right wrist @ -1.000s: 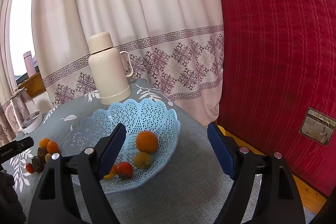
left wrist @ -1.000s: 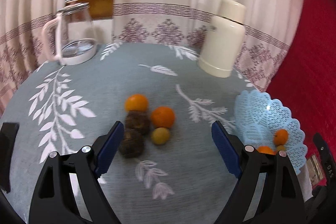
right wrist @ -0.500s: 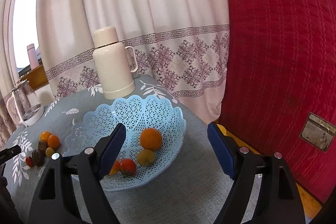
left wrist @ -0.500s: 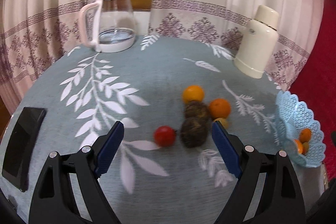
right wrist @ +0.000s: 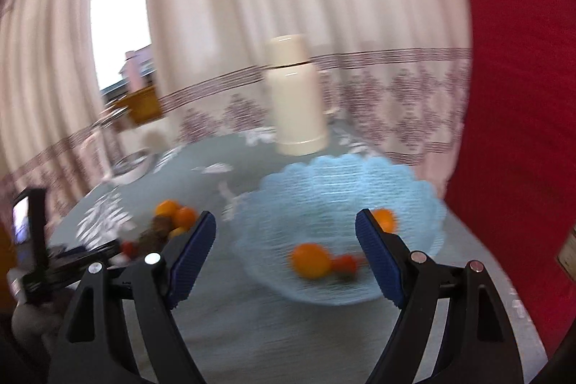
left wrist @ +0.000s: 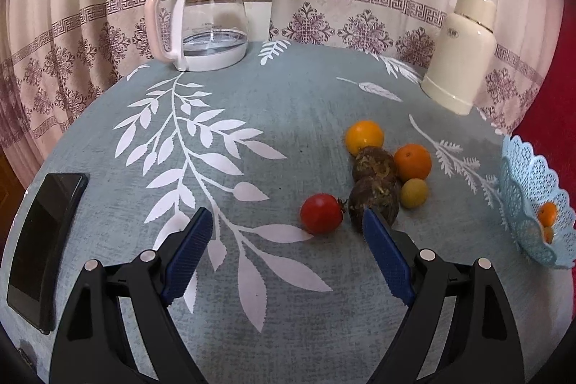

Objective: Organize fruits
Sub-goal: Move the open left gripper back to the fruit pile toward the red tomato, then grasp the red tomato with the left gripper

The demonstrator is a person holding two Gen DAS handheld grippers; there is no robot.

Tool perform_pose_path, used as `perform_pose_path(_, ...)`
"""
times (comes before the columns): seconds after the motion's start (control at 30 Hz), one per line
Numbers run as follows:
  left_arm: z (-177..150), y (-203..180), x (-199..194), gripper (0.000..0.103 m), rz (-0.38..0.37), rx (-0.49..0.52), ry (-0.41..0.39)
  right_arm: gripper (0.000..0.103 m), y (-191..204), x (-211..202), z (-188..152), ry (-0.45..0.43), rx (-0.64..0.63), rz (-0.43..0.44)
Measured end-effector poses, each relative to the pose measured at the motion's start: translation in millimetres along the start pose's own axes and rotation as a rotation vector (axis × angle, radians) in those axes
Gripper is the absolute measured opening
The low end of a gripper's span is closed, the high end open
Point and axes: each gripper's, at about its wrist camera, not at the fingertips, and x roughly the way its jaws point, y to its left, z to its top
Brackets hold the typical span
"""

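Left wrist view: left gripper (left wrist: 284, 222) jaws wide apart, empty, near red tomato (left wrist: 321, 213); right gripper (right wrist: 285, 222) likewise apart, empty.

No text can be read with any certainty. The cream flask (left wrist: 462, 49), at the upper right of the left wrist view, bears a small dark mark on its shoulder, too small to make out. The glass kettle (left wrist: 212, 17), at the upper middle, carries faint print on its wall, also illegible. The right wrist view is blurred throughout.
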Motion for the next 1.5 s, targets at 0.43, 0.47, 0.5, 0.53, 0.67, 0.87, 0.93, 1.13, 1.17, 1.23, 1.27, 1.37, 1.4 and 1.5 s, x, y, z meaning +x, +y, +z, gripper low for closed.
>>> perform_pose_path(0.43, 6.9, -4.0, 26.1, 0.087, 0.005, 0.075, 0.093, 0.083, 68.5, 23.2, -35.8, 0.138, -0.177, 0.176)
perform_pose_path(0.47, 7.3, -3.6, 28.0, 0.087, 0.000, 0.074, 0.101, 0.083, 67.6, 25.1, -36.1, 0.147, -0.171, 0.176)
perform_pose_path(0.5, 8.1, -3.3, 30.1, 0.086, -0.004, 0.070, 0.110, 0.083, 66.5, 26.4, -35.8, 0.152, -0.163, 0.177)
perform_pose_path(0.53, 8.5, -3.3, 31.2, 0.086, -0.007, 0.068, 0.115, 0.083, 64.9, 27.8, -36.0, 0.160, -0.152, 0.179)
perform_pose_path(0.67, 11.1, -4.4, 36.4, 0.077, -0.021, 0.070, 0.130, 0.083, 63.2, 32.6, -37.1, 0.178, -0.142, 0.176)
perform_pose_path(0.87, 12.9, -7.7, 42.6, 0.060, -0.065, 0.088, 0.147, 0.083, 64.4, 34.7, -37.3, 0.184, -0.152, 0.177)
perform_pose_path(0.93, 12.9, -8.5, 42.5, 0.054, -0.088, 0.093, 0.143, 0.083, 64.9, 35.4, -38.0, 0.189, -0.154, 0.175)
perform_pose_path(1.13, 11.7, -8.8, 40.7, 0.031, -0.163, 0.094, 0.127, 0.083, 67.1, 35.9, -39.3, 0.194, -0.165, 0.167)
perform_pose_path(1.17, 11.5, -8.6, 40.3, 0.031, -0.166, 0.091, 0.125, 0.083, 67.7, 36.1, -39.4, 0.194, -0.168, 0.166)
perform_pose_path(1.23, 11.4, -6.3, 38.6, 0.030, -0.178, 0.078, 0.116, 0.083, 68.9, 36.2, -39.5, 0.194, -0.176, 0.163)
perform_pose_path(1.27, 11.5, -4.4, 37.4, 0.030, -0.183, 0.068, 0.108, 0.083, 69.3, 36.7, -39.4, 0.197, -0.179, 0.165)
perform_pose_path(1.37, 11.3, 1.1, 32.9, 0.030, -0.182, 0.040, 0.082, 0.083, 69.9, 40.1, -39.3, 0.213, -0.179, 0.168)
perform_pose_path(1.4, 11.1, 2.1, 30.9, 0.030, -0.177, 0.034, 0.074, 0.083, 69.5, 41.3, -39.2, 0.220, -0.177, 0.169)
perform_pose_path(1.5, 12.0, 8.0, 24.9, 0.030, -0.156, 0.006, 0.037, 0.083, 70.4, 45.6, -37.7, 0.241, -0.174, 0.174)
